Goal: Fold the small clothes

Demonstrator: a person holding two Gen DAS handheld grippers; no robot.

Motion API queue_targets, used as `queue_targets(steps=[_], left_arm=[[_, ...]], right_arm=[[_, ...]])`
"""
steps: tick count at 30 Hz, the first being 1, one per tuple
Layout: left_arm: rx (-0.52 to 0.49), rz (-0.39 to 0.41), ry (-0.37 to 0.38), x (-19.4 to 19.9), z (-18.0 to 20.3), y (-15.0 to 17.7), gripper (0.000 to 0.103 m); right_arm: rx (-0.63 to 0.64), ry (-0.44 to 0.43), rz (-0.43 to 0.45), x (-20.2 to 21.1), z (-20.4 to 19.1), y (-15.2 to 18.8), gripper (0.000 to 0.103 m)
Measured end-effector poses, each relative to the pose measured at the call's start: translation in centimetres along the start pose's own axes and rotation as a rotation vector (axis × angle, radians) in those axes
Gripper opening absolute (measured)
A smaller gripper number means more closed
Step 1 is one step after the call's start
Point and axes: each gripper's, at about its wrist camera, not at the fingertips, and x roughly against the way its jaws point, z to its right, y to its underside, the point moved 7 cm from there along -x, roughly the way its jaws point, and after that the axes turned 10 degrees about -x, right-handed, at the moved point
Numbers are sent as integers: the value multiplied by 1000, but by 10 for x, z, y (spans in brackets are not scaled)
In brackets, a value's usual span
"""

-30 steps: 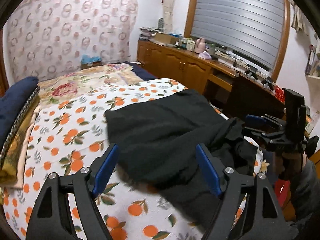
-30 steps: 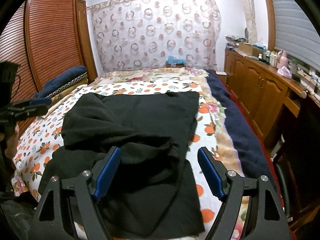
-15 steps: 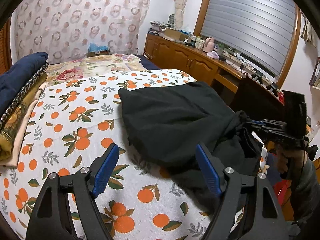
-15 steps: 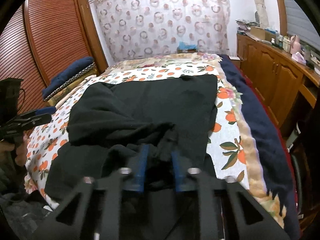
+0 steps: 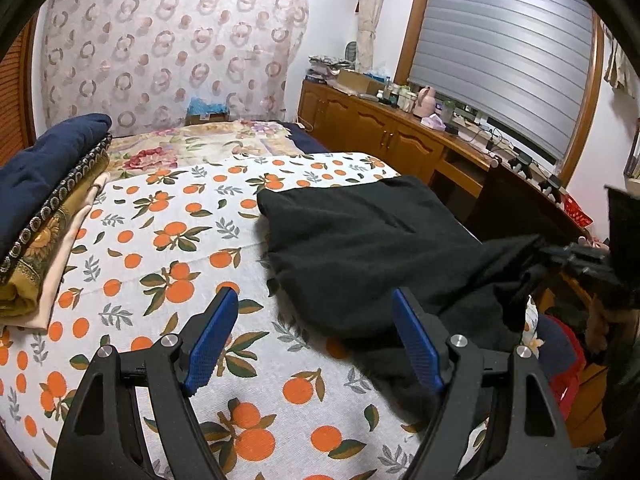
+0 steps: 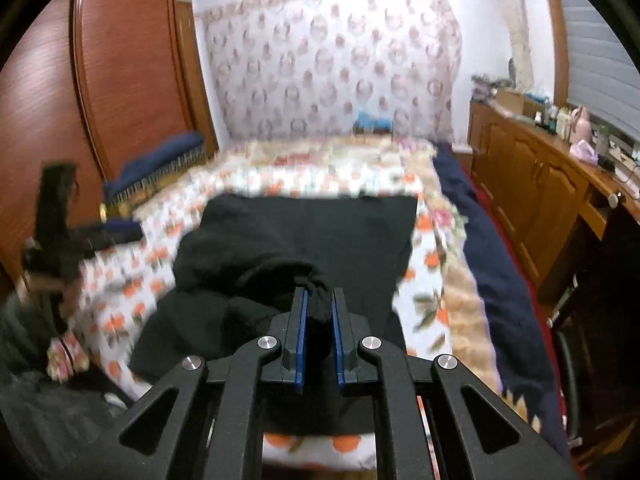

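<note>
Garment: we see 1 black garment lying rumpled on the bed, toward the bed's right side in the left wrist view; its near part is bunched and lifted.
Right gripper: the right gripper has its blue fingers narrow and closing, with a bunched fold of the black garment pinched between them.
Left gripper: we see the left gripper with its fingers wide, nothing between them; it hangs above the orange-print sheet, its right finger just over the garment's near edge.
Hidden: in the left wrist view the right gripper sits at the far right edge, dark against dark cloth, so we cannot make out its fingers there.
Blur: the right wrist view is smeared, and the bed's print and the far things on the counter are hard to read.
Cut off: the folded blankets at the bed's left side run out of frame.
</note>
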Motion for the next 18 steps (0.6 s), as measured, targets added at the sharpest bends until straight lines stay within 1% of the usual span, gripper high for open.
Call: queue_targets(steps=[2, 3, 4, 6, 10, 12, 14, 15, 16, 18], left_arm=[[-5, -1, -14, -1, -1, 1, 79], [-6, -1, -17, 0, -2, 2, 79], [-6, 0, -22, 0, -3, 2, 79], [-1, 3, -34, 0, -6, 2, 79], [0, 9, -49, 2, -8, 4, 79], [0, 9, -54, 2, -9, 5, 79], [2, 10, -58, 3, -10, 6, 79], [4, 12, -59, 3, -10, 6, 79], [7, 15, -60, 4, -11, 6, 79], [10, 18, -65, 4, -12, 6, 79]], right_arm=[[-5, 54, -28, -9, 11, 7, 11], [-6, 59, -33, -10, 14, 9, 12], [-10, 56, -31, -11, 16, 9, 15], [2, 44, -8, -7, 13, 4, 17], [54, 66, 29, -3, 4, -7, 24], [66, 69, 52, 2, 1, -12, 30], [66, 75, 80, 5, -2, -15, 45], [65, 74, 92, 5, -5, -16, 48], [62, 69, 104, 6, -7, -17, 53], [61, 45, 113, 5, -12, -17, 57]])
